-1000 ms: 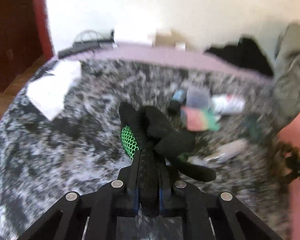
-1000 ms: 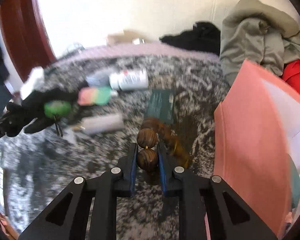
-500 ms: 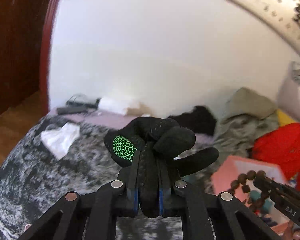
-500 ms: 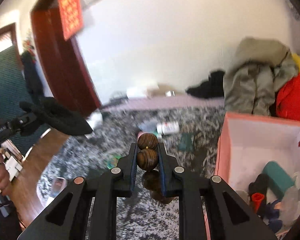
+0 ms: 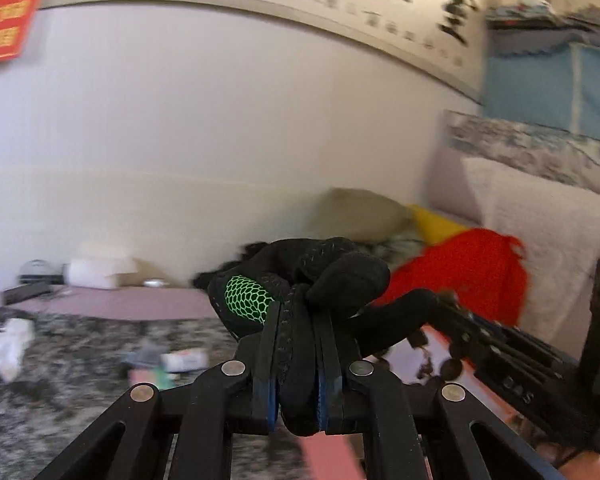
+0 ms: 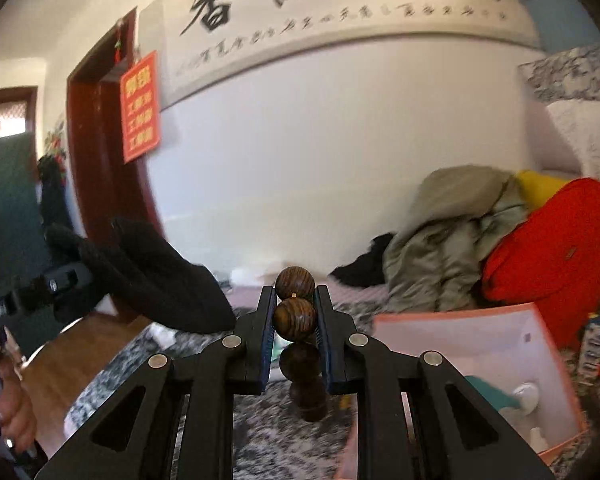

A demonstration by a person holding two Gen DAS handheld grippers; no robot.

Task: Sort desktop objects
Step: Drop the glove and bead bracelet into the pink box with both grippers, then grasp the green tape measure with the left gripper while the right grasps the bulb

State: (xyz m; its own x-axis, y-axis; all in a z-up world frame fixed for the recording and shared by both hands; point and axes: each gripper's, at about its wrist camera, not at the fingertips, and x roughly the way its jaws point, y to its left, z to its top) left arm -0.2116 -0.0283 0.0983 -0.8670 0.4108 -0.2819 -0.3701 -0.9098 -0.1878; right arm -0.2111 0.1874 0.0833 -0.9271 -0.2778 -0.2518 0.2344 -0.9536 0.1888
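Observation:
My left gripper [image 5: 296, 316] is shut on a black glove with a green mesh patch [image 5: 300, 280] and holds it in the air. My right gripper [image 6: 294, 300] is shut on a string of brown wooden beads [image 6: 295, 318], which hangs below the fingers. A pink box [image 6: 480, 344] with several small items inside lies at the lower right of the right wrist view. In the left wrist view the right gripper with its beads [image 5: 448, 366] is over the pink box [image 5: 404, 354]. The glove also shows at the left of the right wrist view [image 6: 160, 280].
A grey speckled blanket [image 5: 60, 368] carries a white bottle [image 5: 184, 360], a pink and green item [image 5: 148, 378] and crumpled white paper [image 5: 4, 348]. Piled clothes, olive [image 6: 448, 236] and red [image 6: 556, 240], lie behind the box. A wall stands behind.
Both grippers have risen from the blanket and tilted up, with the glove and the beads still held. The left gripper has swung right, and the right gripper now hangs its beads over the pink box.

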